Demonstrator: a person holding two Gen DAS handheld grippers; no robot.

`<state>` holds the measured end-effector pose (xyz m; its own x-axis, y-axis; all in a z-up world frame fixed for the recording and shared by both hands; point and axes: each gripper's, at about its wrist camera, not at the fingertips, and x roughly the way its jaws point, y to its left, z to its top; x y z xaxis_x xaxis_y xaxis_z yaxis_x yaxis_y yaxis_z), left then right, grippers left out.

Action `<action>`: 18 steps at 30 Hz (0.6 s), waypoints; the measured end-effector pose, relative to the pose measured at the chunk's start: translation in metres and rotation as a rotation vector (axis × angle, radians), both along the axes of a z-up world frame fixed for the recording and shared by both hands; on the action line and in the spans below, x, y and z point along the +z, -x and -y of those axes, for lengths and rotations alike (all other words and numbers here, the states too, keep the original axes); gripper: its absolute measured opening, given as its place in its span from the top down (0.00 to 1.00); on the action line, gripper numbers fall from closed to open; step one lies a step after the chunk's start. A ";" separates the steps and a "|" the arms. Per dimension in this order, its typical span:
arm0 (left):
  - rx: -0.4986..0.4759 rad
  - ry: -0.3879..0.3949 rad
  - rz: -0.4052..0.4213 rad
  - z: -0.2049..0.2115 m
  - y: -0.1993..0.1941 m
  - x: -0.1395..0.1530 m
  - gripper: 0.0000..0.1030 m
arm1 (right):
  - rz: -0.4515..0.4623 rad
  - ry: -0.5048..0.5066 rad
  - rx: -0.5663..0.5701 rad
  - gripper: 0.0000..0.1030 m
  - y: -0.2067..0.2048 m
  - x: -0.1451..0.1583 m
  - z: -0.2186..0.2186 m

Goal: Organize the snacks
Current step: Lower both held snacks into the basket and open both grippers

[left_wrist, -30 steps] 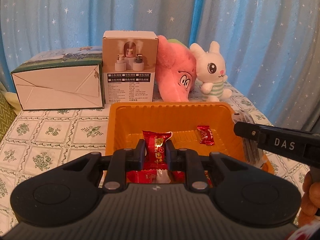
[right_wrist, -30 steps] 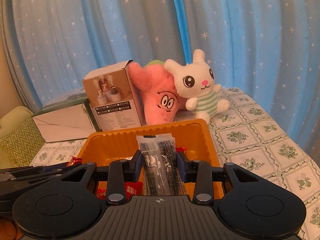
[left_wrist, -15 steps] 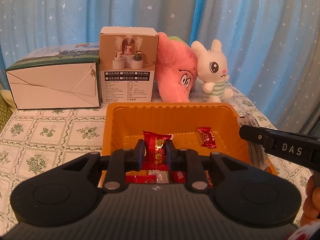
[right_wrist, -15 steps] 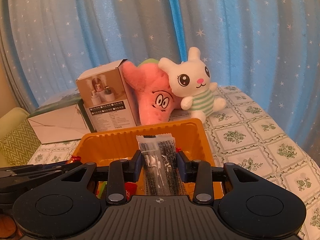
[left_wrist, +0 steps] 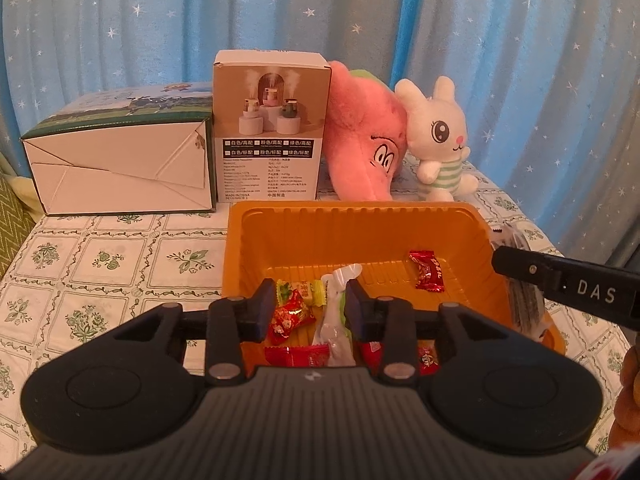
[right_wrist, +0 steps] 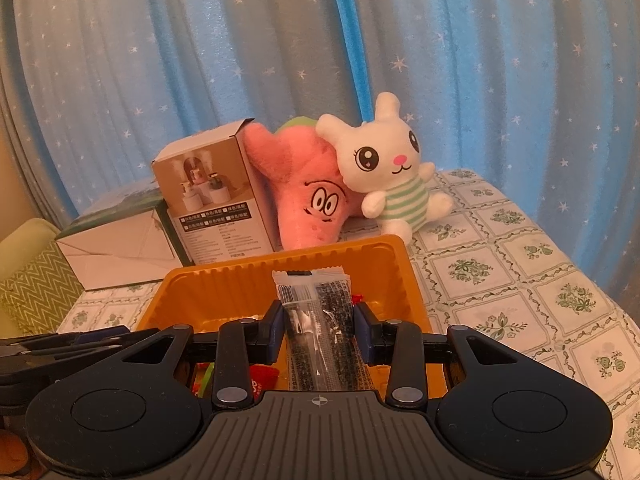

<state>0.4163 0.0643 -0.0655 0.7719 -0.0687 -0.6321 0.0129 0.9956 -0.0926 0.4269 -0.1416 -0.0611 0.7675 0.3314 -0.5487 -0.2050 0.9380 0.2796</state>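
In the left wrist view the left gripper (left_wrist: 311, 300) hangs over the orange tray (left_wrist: 352, 220); its jaws have just been opening and now stand apart, with a red candy (left_wrist: 290, 316) and a white-green packet (left_wrist: 334, 320) lying loose in the tray between them. Another red candy (left_wrist: 427, 271) lies further right. In the right wrist view the right gripper (right_wrist: 318, 326) pinches a clear dark-printed packet (right_wrist: 320, 328) above the tray (right_wrist: 280, 272).
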 end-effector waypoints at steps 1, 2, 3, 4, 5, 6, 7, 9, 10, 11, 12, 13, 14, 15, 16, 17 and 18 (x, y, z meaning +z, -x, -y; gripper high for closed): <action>-0.002 -0.001 -0.001 0.001 0.000 -0.001 0.67 | 0.000 -0.001 0.000 0.64 0.000 0.000 0.000; -0.004 -0.003 -0.002 0.002 0.000 -0.001 0.67 | 0.000 -0.003 0.000 0.64 0.000 0.000 0.000; -0.006 -0.005 -0.003 0.002 0.000 -0.001 0.67 | 0.001 -0.003 0.000 0.64 0.000 0.000 0.000; -0.008 -0.006 -0.004 0.003 0.000 -0.002 0.67 | 0.002 -0.003 -0.001 0.64 0.000 0.000 0.000; -0.009 -0.007 -0.004 0.004 0.001 -0.002 0.67 | 0.002 -0.004 -0.002 0.64 0.000 0.000 0.000; -0.009 -0.009 -0.004 0.004 0.001 -0.002 0.67 | 0.002 -0.005 -0.001 0.64 0.000 0.000 0.000; -0.009 -0.010 -0.003 0.004 0.001 -0.002 0.67 | 0.002 -0.004 0.000 0.64 0.000 0.000 0.000; -0.010 -0.011 -0.005 0.005 0.001 -0.003 0.67 | 0.001 -0.003 0.001 0.64 0.000 0.000 0.000; -0.011 -0.010 -0.006 0.005 0.001 -0.003 0.67 | 0.001 -0.002 0.001 0.64 -0.001 -0.001 0.000; -0.012 -0.010 -0.008 0.005 0.001 -0.004 0.67 | 0.001 -0.004 0.000 0.64 -0.001 -0.001 0.000; -0.012 -0.010 -0.009 0.005 0.001 -0.004 0.67 | 0.000 -0.005 0.000 0.64 -0.001 -0.001 0.000; -0.013 -0.011 -0.009 0.005 0.001 -0.004 0.67 | 0.001 -0.004 0.001 0.64 -0.001 -0.001 -0.001; -0.013 -0.012 -0.010 0.005 0.001 -0.004 0.67 | 0.003 -0.005 0.000 0.64 -0.002 -0.001 -0.001; -0.013 -0.011 -0.010 0.005 0.000 -0.004 0.67 | 0.004 -0.006 -0.001 0.64 -0.003 -0.001 -0.001; -0.013 -0.011 -0.011 0.005 0.000 -0.004 0.67 | 0.003 -0.008 -0.001 0.64 -0.003 -0.001 -0.001; -0.013 -0.012 -0.010 0.005 0.000 -0.004 0.67 | 0.002 -0.011 -0.001 0.64 -0.004 -0.002 -0.001; -0.012 -0.012 -0.010 0.005 0.000 -0.004 0.67 | 0.000 -0.013 0.000 0.64 -0.005 -0.002 -0.001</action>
